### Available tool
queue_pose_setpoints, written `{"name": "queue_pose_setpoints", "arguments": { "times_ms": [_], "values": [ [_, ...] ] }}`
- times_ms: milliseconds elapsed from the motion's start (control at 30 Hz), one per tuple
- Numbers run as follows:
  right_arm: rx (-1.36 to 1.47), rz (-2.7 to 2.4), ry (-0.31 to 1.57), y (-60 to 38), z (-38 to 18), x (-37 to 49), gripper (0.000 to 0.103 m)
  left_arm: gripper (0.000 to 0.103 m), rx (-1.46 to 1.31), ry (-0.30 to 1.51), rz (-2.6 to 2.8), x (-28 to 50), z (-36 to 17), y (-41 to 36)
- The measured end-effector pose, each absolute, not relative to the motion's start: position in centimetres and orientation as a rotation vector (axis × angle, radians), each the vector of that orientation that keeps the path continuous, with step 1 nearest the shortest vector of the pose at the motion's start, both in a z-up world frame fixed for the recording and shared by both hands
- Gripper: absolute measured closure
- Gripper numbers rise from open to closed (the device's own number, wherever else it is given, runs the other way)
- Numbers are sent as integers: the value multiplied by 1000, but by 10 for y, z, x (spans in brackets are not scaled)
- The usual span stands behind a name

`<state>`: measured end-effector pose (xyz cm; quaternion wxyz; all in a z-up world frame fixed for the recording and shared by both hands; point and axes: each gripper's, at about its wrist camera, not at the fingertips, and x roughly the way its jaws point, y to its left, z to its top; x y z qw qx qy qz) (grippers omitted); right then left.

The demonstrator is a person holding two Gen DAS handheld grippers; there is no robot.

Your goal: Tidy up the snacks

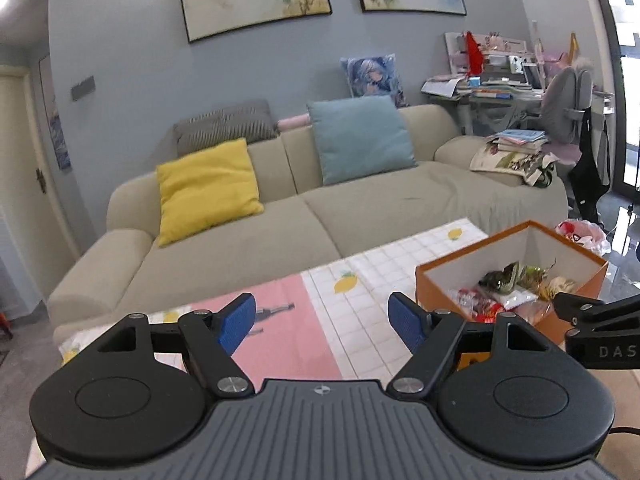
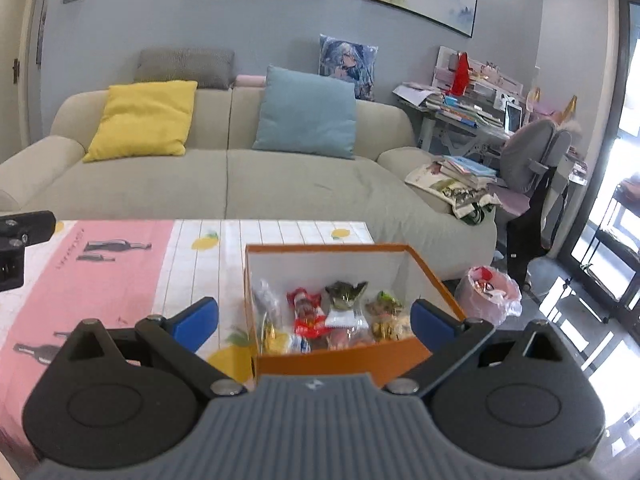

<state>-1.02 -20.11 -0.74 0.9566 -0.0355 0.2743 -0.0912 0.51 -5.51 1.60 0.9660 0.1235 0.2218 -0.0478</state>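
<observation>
The right gripper [image 2: 314, 322], black-armed with blue ribbed pads, stands with its jaws spread wide and nothing gripped; the open orange cardboard box [image 2: 340, 354] with white inner walls shows between the pads, and neither pad visibly presses on it. Inside the box lie the wrapped snacks [image 2: 332, 318]: a red packet, a dark green one with a white label, a yellowish one at the right and a clear packet against the left wall. The left gripper [image 1: 322, 322], of the same build, also has its jaws apart and empty, and it hangs above the table just left of the box. The box stands on a table covered by a cloth [image 2: 120, 264], pink with dark bottle prints to the left of the box and white-checked with yellow lemons under and behind it. Right of the box, on the glossy floor, sits a pink plastic bag [image 2: 490, 294] with red things in it. Behind the box runs a beige fabric sofa [image 2: 224, 184] bearing a yellow cushion [image 2: 142, 118], a light blue cushion [image 2: 306, 114] and a grey ribbed cushion [image 2: 186, 66]. On the sofa's arm beyond the box, to the right, lies a stack of books [image 2: 460, 178]. Farther right of the box stand a cluttered desk [image 2: 460, 116] and a grey office chair [image 2: 528, 160].
</observation>
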Motion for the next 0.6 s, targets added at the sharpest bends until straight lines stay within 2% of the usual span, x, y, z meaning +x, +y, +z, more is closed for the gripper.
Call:
{"name": "queue_pose_setpoints", "arguments": {
  "times_ms": [367, 600],
  "values": [
    [-25, -246, 636, -205, -39, -9, 3, 15, 226, 638, -133, 11, -24, -52],
    [-7, -236, 677, -207, -47, -8, 3, 15, 232, 688, -144, 9, -31, -56]
  ]
}}
